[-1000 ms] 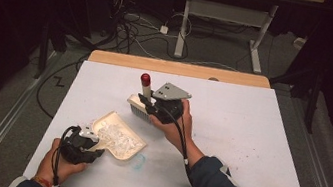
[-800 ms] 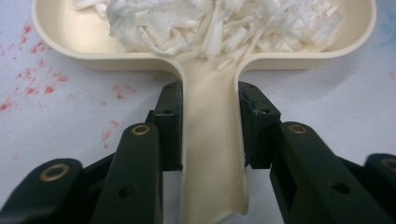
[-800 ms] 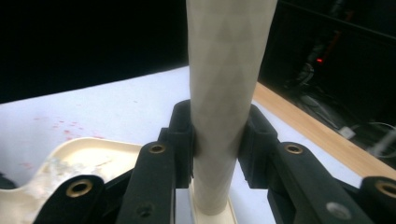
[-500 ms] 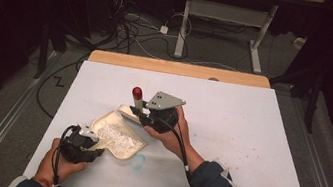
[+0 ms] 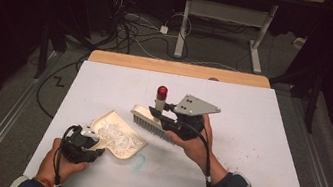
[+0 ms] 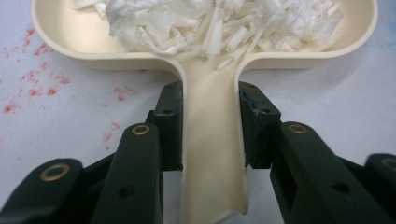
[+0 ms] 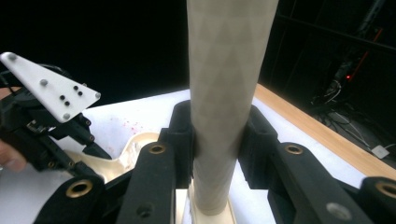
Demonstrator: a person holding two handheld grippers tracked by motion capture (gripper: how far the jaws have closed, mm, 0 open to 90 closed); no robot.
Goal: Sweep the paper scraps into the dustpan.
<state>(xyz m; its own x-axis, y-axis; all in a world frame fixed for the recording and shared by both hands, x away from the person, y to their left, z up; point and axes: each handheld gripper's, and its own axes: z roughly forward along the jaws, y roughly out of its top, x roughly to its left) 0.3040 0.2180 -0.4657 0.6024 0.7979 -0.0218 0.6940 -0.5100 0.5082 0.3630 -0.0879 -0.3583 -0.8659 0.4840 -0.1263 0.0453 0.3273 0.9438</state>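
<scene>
Right gripper (image 5: 167, 115) is clamped on the handle of a hand brush (image 5: 151, 121), w/ the person's right hand (image 5: 193, 141) wrapped round its body and the grey three-cornered plate on top. Brush hangs just above the white table (image 5: 259, 133), bristles pointing down toward the near side, its red-capped handle end sticking up, just beyond the far edge of the dustpan (image 5: 119, 136). In the right gripper view both black jaws press the pale, faintly diamond-patterned handle (image 7: 224, 93) from either side, no gap showing. Left gripper (image 5: 87, 148) sits near the table's front left corner, held by the left hand (image 5: 60, 162), and it's shut on the cream dustpan's handle; the left gripper view shows the pads tight against the handle (image 6: 210, 140) on both sides. Dustpan lies flat on the table w/ its tray angled away to the right, and a heap of white paper shreds (image 6: 219, 23) fills the tray, a few strips reaching down into the neck of the handle. Small red specks (image 6: 32, 88) dot the tabletop left of the pan, and a faint blue-green smear (image 5: 139, 160) marks the table just right of it. No brand, label or readable writing on brush, pan or grippers that I can make out.
</scene>
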